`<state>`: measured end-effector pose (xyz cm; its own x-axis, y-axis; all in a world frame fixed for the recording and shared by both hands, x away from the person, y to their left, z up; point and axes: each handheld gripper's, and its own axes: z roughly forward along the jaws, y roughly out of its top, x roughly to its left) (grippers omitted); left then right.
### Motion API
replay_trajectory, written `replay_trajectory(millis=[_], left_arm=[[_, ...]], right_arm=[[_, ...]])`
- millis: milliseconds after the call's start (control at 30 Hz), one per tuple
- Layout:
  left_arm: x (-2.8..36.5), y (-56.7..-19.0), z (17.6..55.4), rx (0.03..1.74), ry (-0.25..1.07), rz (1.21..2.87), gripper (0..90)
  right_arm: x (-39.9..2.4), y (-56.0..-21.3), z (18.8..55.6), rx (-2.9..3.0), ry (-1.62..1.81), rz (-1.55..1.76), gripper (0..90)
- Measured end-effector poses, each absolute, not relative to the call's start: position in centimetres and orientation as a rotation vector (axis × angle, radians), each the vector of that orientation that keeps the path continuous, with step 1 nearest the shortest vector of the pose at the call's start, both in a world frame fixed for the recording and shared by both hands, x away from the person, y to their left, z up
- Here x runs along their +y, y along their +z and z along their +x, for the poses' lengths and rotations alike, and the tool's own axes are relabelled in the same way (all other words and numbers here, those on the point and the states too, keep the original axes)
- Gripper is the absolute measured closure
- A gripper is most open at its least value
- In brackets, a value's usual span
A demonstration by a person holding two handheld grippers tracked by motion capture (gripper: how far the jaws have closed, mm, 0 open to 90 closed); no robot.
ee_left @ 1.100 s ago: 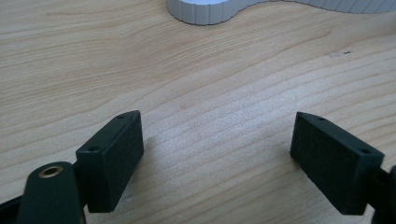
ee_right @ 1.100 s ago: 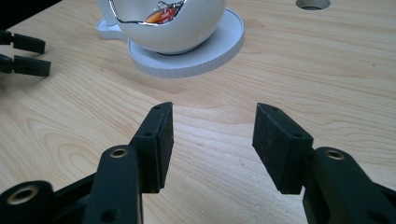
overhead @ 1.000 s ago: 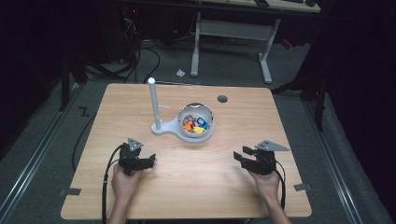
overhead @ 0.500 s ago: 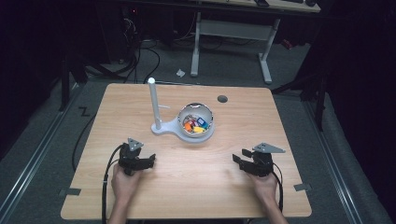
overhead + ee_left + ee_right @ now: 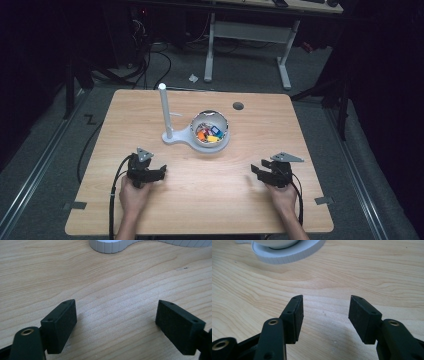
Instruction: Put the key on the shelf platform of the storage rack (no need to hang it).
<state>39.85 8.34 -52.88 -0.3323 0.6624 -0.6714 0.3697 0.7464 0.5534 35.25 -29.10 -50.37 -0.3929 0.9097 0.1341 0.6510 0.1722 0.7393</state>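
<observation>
Both grippers sit low on the table (image 5: 150, 110) near the person's edge, jaws apart, nothing between them: left gripper (image 5: 150, 175), right gripper (image 5: 262, 172). Their own views agree: left gripper (image 5: 116, 322) gaping wide over bare wood, right gripper (image 5: 325, 315) a bit narrower, also over bare wood.

White bowl (image 5: 210, 131) with small coloured pieces (image 5: 209, 135) lies ahead of both, roughly midway between them, well apart from each. Its stand (image 5: 175, 137) runs leftward to an upright post (image 5: 164, 110), so the left gripper is nearer the post. Either hand looks about equally placed for the bowl; the reach is forward and inward.
</observation>
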Motion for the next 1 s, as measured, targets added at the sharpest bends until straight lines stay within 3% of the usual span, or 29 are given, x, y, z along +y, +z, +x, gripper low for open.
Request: replay_trajectory(millis=[1000], left_arm=[[8.4,-52.9,39.9,1.955,0.373,0.787,17.7]], right_arm=[[-29.1,-51.8,36.2,2.084,0.913,1.485,45.5]])
